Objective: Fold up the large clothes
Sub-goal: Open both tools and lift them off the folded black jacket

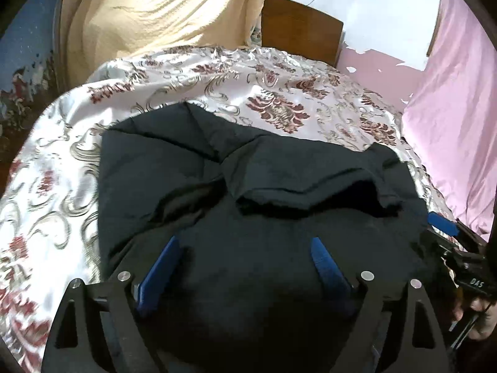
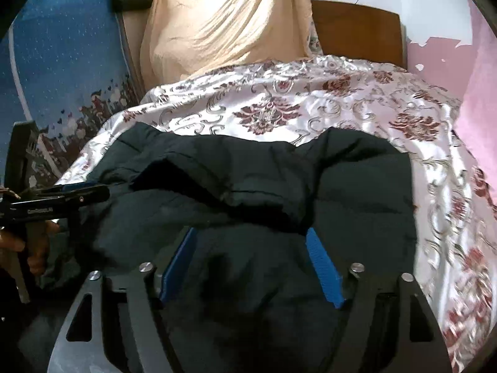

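on the floral satin bedspread (image 1: pixel 273 93), the black padded jacket (image 1: pixel 192 168) spreads ahead of your left gripper (image 1: pixel 245 245) and right gripper (image 2: pixel 251 236), its long axis crosswise; both jaws spread apart, its near edge bulging between them.

A: Bedroom in a home, w/ a bed under a floral satin bedspread (image 1: pixel 273 93) & wooden headboard (image 1: pixel 301 31).

B: Agreed. Peeling pink wall (image 1: pixel 379 62), cream cloth (image 2: pixel 230 18) draped behind, dark puffer jacket (image 2: pixel 357 180) on the bed. Blue panel (image 2: pixel 62 62) at left, maybe a wardrobe.
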`<state>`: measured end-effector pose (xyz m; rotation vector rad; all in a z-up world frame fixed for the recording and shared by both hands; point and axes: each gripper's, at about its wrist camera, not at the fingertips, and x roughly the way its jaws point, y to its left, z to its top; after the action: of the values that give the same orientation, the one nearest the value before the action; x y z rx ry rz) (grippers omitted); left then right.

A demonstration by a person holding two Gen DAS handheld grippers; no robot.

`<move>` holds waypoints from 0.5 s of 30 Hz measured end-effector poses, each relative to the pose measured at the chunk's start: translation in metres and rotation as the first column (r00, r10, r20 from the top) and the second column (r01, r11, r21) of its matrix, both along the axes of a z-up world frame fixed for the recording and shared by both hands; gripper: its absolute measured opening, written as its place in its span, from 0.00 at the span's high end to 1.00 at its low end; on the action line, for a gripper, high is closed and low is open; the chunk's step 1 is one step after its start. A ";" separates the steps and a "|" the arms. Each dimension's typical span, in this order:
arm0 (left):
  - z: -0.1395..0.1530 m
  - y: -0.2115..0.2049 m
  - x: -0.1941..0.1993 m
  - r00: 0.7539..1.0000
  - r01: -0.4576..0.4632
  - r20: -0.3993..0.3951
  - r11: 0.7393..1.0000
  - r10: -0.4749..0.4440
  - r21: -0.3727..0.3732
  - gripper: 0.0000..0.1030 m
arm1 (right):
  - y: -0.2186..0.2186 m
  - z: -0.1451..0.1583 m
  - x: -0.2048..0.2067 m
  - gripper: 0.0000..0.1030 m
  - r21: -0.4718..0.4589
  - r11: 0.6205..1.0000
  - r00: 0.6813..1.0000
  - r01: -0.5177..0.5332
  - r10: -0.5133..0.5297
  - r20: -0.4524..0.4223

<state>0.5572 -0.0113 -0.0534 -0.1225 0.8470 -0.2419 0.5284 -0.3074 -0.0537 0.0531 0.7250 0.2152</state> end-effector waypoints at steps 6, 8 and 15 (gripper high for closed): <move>0.032 -0.001 -0.046 0.999 -0.003 0.045 0.999 0.002 0.037 0.05 | -0.009 0.029 -0.046 0.20 0.021 1.000 1.000 0.011 -0.012 0.027; 0.045 -0.001 -0.064 0.997 -0.006 0.071 0.999 0.003 0.035 0.03 | -0.011 0.039 -0.062 0.15 0.031 0.999 0.999 0.012 -0.013 0.041; 0.082 -0.002 -0.120 0.989 -0.017 0.144 0.998 0.007 0.069 0.00 | -0.016 0.071 -0.126 0.07 0.034 0.999 0.995 0.011 -0.015 0.100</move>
<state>0.4371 -0.0133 0.0290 -0.0444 0.7099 -0.2071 0.4022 -0.3233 0.0172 0.0779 0.6212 0.2159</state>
